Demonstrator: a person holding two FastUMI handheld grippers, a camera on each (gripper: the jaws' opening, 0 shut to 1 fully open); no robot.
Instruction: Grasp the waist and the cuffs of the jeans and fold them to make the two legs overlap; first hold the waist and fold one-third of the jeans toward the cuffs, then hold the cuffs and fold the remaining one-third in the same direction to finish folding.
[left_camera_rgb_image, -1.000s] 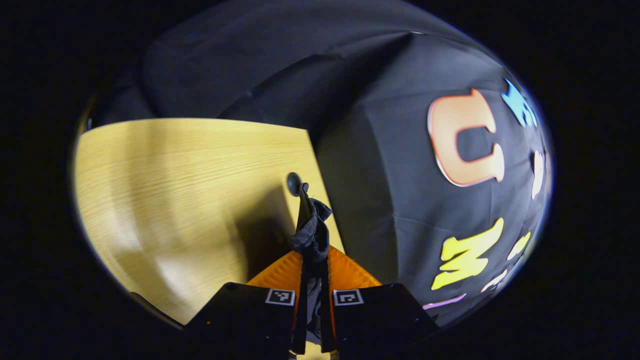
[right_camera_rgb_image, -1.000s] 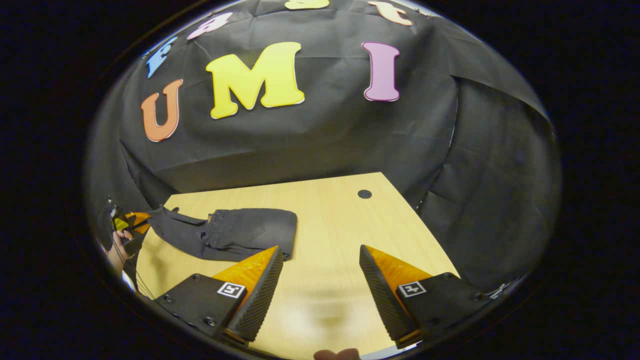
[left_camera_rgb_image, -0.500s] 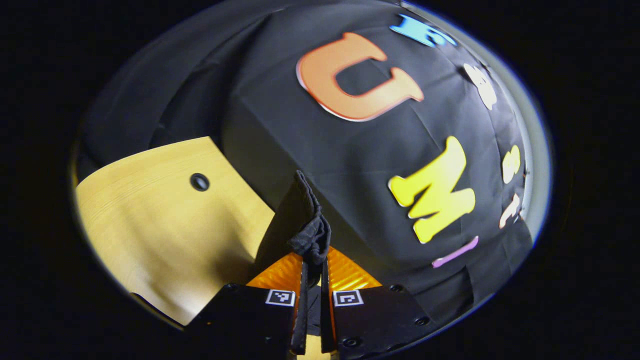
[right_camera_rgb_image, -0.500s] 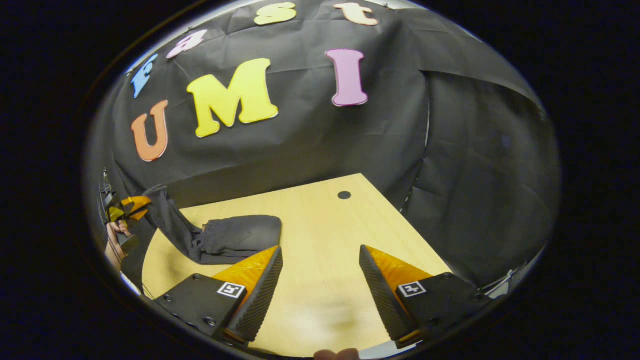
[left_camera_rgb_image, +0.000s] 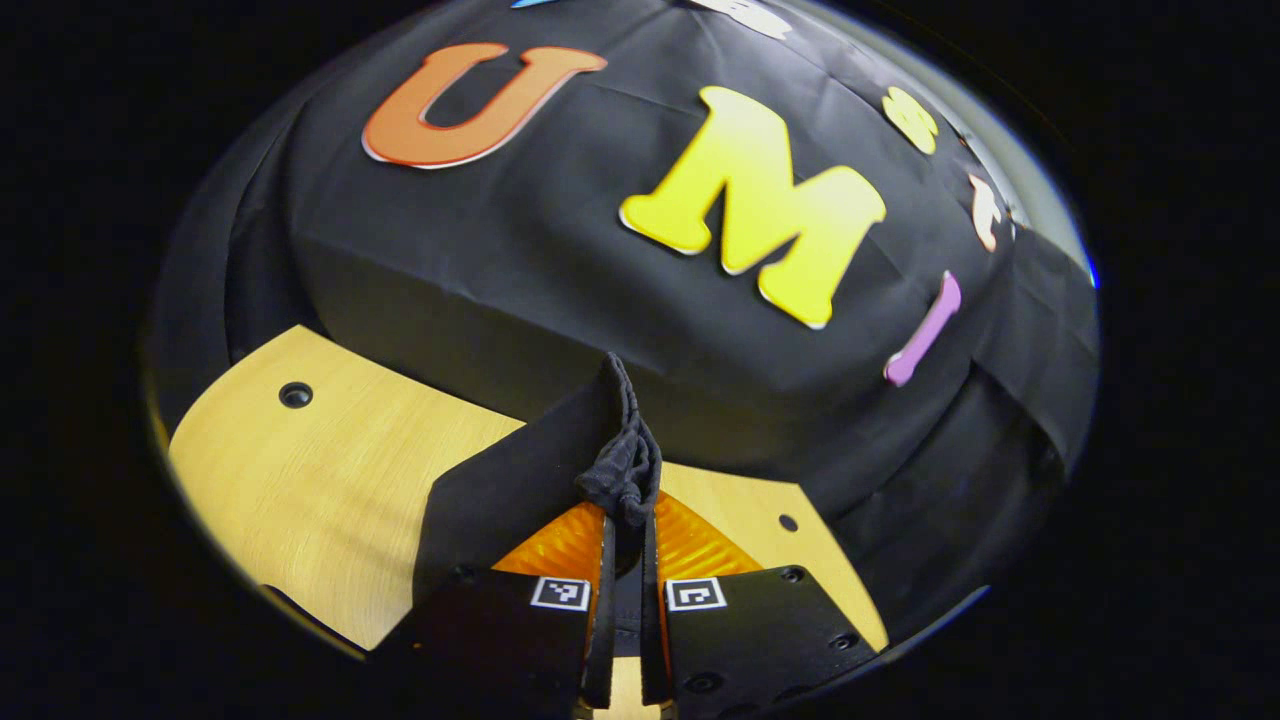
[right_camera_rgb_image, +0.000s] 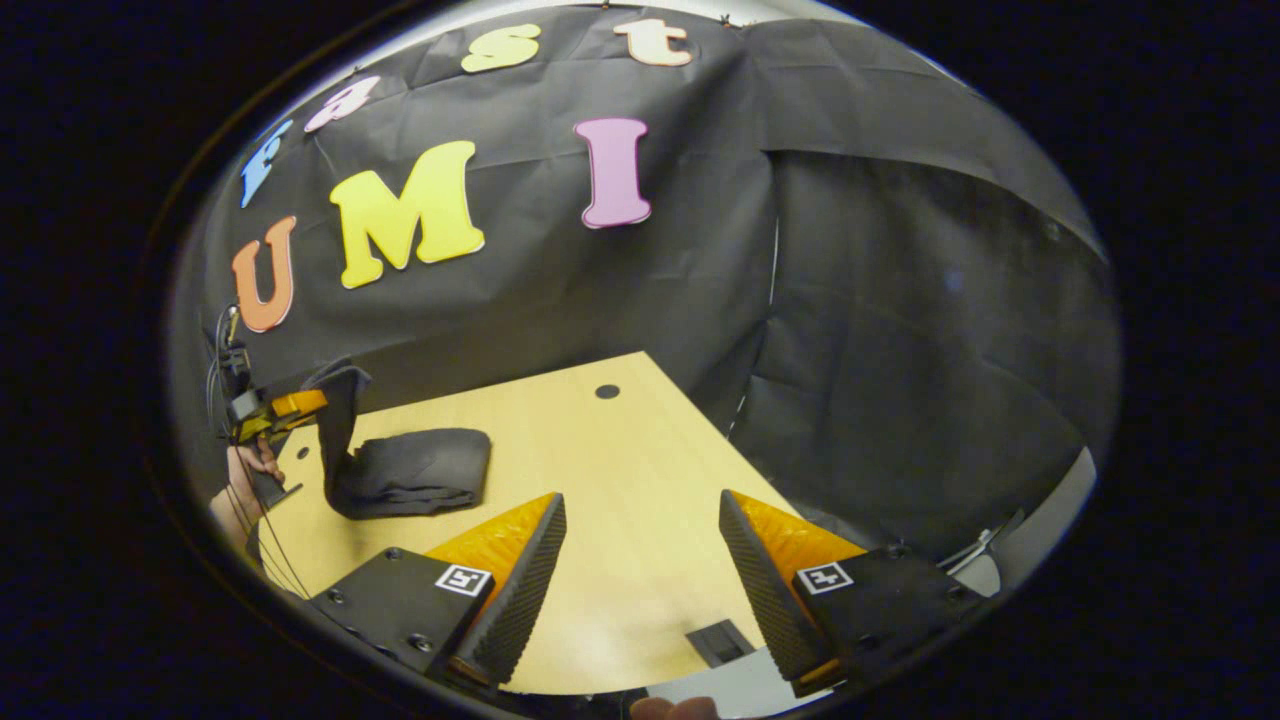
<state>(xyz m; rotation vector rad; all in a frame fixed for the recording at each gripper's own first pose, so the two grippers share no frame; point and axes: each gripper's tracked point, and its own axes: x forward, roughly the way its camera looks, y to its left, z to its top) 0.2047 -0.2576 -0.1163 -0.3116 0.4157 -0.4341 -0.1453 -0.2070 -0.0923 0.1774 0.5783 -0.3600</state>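
Note:
The dark jeans (right_camera_rgb_image: 410, 470) lie partly folded on the wooden table (right_camera_rgb_image: 620, 480) at the left of the right gripper view. Their cuff end (right_camera_rgb_image: 335, 400) is lifted off the table by my left gripper (right_camera_rgb_image: 285, 405), held in a hand at the far left. In the left gripper view my left gripper (left_camera_rgb_image: 625, 530) is shut on the bunched cuffs (left_camera_rgb_image: 620, 470), and a flat stretch of jeans (left_camera_rgb_image: 510, 490) slopes down to its left. My right gripper (right_camera_rgb_image: 640, 560) stands open above bare table, well to the right of the jeans, with nothing between its fingers.
The table has a round cable hole (right_camera_rgb_image: 607, 391) near its far edge and another (left_camera_rgb_image: 295, 394) at the left of the left gripper view. A small dark rectangular plate (right_camera_rgb_image: 722, 641) sits near the table's front edge. Black cloth walls close in behind the table.
My left gripper has lifted the cuffs higher and swung toward the folded part, so the leg now stands up from the table. The right gripper has drawn back to the right, still open.

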